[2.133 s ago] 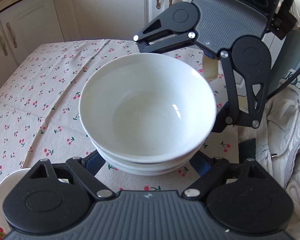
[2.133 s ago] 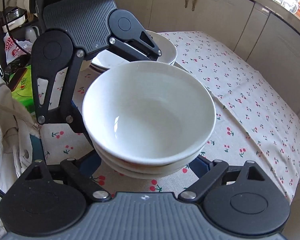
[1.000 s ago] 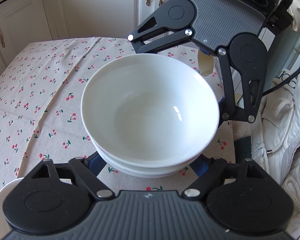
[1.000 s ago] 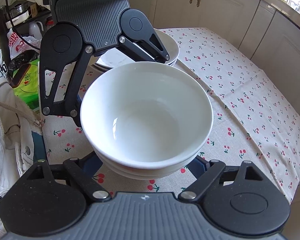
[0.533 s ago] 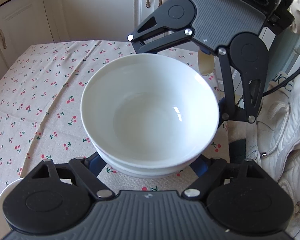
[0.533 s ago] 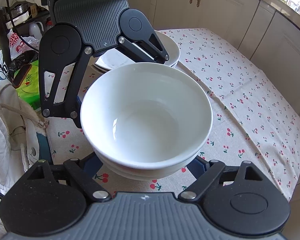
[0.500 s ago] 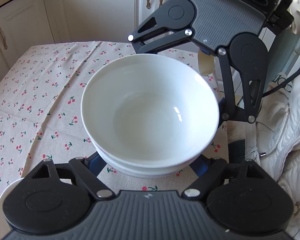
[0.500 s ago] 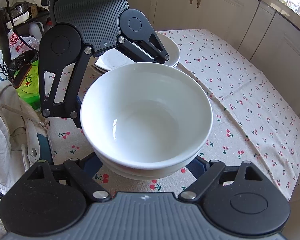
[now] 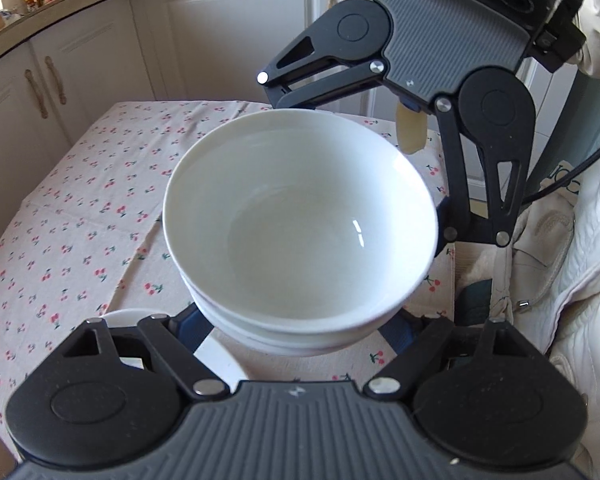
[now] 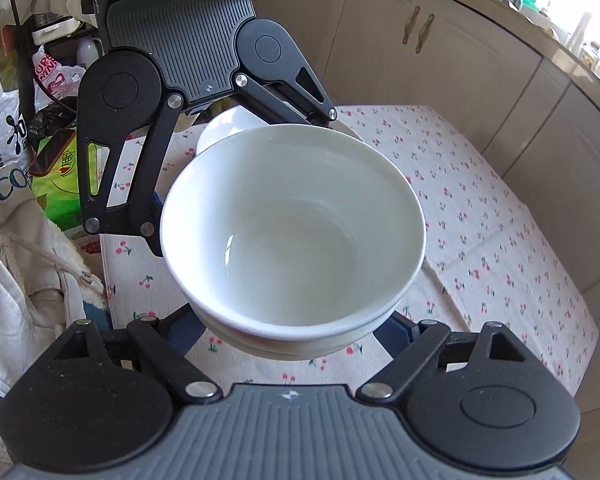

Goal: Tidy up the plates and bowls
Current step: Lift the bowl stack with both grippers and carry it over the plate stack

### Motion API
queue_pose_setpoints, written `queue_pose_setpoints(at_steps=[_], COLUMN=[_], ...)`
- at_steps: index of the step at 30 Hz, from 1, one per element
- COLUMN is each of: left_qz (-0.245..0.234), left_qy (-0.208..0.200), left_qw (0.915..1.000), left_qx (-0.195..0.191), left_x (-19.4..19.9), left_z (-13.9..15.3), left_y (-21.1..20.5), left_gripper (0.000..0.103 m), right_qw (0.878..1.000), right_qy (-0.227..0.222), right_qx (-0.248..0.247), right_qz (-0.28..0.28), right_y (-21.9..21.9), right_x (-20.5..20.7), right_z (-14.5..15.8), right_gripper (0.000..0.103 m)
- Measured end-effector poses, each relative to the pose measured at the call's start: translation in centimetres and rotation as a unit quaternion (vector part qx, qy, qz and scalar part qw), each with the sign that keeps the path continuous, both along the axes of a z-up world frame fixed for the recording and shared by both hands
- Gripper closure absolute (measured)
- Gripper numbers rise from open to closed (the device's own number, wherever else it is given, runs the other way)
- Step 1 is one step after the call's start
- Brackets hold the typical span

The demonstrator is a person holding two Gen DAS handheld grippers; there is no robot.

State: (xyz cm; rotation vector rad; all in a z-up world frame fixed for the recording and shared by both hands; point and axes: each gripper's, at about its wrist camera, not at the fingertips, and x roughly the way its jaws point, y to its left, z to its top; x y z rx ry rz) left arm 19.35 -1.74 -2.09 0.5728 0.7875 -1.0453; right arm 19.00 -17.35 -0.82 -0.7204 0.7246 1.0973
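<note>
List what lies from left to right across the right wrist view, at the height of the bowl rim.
White jacket → green packet → left gripper linkage → stacked white bowls → cherry-print tablecloth → cream cabinet doors.

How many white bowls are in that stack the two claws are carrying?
3 bowls show, nested: the top bowl, with two more rims under it, the middle bowl and the lowest bowl. A fourth could be hidden inside. The stack hangs above the cherry-print tablecloth.
</note>
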Motion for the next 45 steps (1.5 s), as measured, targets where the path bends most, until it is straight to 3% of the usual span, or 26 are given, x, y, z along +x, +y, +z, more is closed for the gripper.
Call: queue_pose_setpoints(at_steps=[11,22,45], left_qz=[0.065,0.113,0.134], left_qy=[-0.023,-0.030,0.011], left_qw=[0.9976,0.9931,0.9906], left_qx=[-0.003,-0.004,-0.025], left_x=[-0.8,0.1,3.5], left_z=[1.4,0.8,-2.6], left_y=[5.3,9.0,12.0], left_gripper=[0.017,0.017,0.017], right_qw=[0.998,0.994,0.993], right_qy=[-0.022,-0.027,0.005], right_qx=[0.001,-0.006,-0.039], right_qz=[0.061,0.101,0.108], right_y=[5.4,10.5,14.0], right_x=[1.8,4.1,7.2], right_z=[1.0,0.4,-2.1], right_gripper=[0.011,0.011,0.011])
